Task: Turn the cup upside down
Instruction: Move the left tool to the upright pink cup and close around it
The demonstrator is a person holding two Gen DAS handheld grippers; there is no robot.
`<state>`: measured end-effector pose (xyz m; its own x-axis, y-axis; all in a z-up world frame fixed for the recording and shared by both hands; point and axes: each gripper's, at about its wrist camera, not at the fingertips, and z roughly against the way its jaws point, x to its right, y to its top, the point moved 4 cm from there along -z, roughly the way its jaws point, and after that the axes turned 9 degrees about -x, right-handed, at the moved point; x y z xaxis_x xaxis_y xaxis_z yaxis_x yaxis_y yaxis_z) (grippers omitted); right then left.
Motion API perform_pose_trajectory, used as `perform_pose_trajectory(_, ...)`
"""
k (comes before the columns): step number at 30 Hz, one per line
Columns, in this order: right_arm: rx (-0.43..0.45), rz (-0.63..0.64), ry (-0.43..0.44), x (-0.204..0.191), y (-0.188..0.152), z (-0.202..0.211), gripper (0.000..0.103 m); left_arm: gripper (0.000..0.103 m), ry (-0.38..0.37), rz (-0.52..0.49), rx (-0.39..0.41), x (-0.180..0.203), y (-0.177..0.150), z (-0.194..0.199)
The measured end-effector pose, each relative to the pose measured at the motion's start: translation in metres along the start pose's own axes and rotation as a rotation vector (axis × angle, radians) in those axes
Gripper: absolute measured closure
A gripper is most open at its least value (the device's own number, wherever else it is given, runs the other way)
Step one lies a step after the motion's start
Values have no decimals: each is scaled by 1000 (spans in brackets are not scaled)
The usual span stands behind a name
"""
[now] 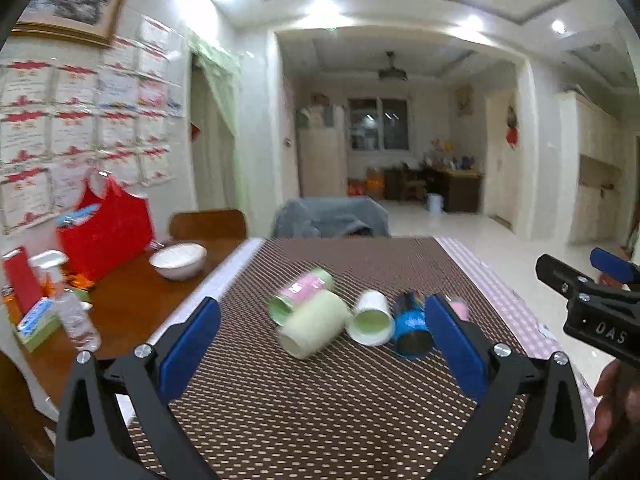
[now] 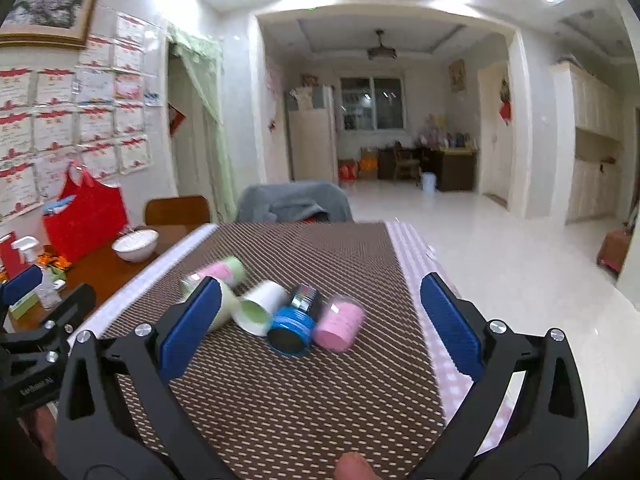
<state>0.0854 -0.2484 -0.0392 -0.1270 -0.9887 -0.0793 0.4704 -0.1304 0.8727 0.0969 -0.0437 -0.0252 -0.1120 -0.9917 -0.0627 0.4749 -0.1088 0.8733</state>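
Several cups lie on their sides on the brown dotted mat [image 1: 320, 400]: a pale green cup [image 1: 314, 325], a green cup with a pink label [image 1: 302, 294], a white cup with a green inside [image 1: 371, 318], a blue cup [image 1: 411, 330] and a pink cup [image 2: 339, 323]. My left gripper [image 1: 320, 344] is open and empty, just short of the pale green cup. My right gripper [image 2: 322, 320] is open and empty in front of the blue cup [image 2: 293, 322]. The right gripper also shows at the right edge of the left wrist view [image 1: 592, 300].
A white bowl [image 1: 179, 261], a red bag [image 1: 106, 236], a plastic bottle [image 1: 78, 318] and boxes stand on the wooden table [image 1: 132, 312] left of the mat. A pink checked cloth [image 2: 416, 264] covers the table's right edge. Chairs [image 1: 208, 224] stand behind.
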Motion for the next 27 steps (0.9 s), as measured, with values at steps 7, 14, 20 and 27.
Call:
perform_pose_trajectory(7, -125, -58, -89, 58, -13, -45, 6, 4, -119, -114, -151, 58, 0, -63)
perform_pose_trajectory(14, -223, -89, -110, 90, -24, -81, 6, 4, -194, -215, -287, 111, -1, -124)
perform_pose_trajectory(20, -295, -107, -108, 107, -33, -112, 6, 4, -258, -254, -405, 144, -2, -171)
perform_pose_trajectory(27, -366, -135, -117, 123, -40, -136, 6, 4, -330, -262, -512, 167, -2, -215)
